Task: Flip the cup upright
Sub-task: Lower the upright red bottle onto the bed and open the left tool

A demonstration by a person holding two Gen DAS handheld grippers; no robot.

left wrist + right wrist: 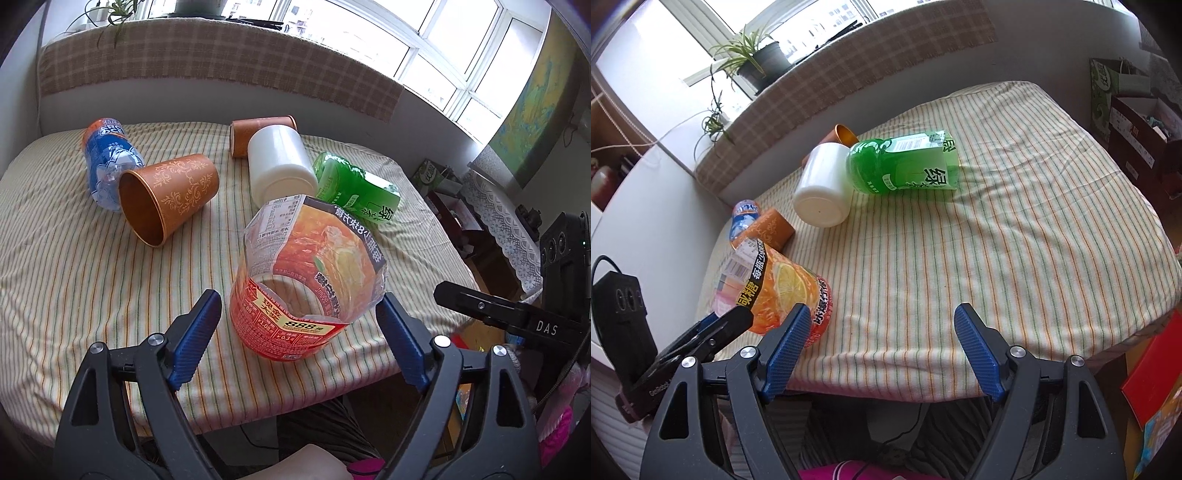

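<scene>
An orange cut-bottle cup (295,332) with a printed label stands on its base near the table's front edge, ragged open mouth up. My left gripper (298,299) is open with a blue finger on each side of the cup. The right-hand pad (400,339) sits close against the cup's wall and the left-hand pad stands clear of it. The right wrist view shows the same cup (775,291) at the left, beside the left gripper's black body (701,339). My right gripper (882,310) is open over the front edge of the striped cloth, with nothing between its fingers.
Lying on their sides on the striped tablecloth (74,280) are a copper patterned cup (170,195), a white cup (280,162), a green cut bottle (354,188), a blue cut bottle (107,158) and another copper cup (258,133). A checked ledge and window stand behind.
</scene>
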